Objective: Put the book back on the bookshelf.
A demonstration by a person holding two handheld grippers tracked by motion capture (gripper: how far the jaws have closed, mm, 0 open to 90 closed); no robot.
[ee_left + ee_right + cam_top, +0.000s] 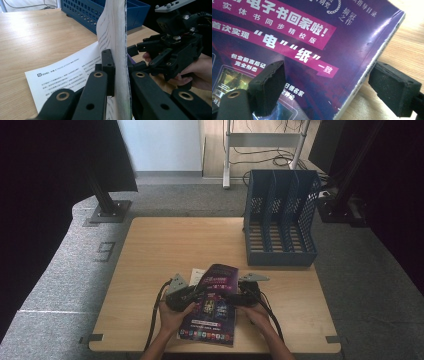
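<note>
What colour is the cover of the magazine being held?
Dark purple with pink banners, clearest in the right gripper view: magazine.

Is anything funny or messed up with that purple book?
Yes. The purple magazine is half open: the left gripper pinches a bunch of pages upright while one white page lies flat on the wooden table. Its cover edge looks scuffed in the right gripper view. The blue file rack stands straight.

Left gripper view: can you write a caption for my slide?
The left tool pinches an upright magazine above a printed sheet, with the blue file rack behind.
</note>
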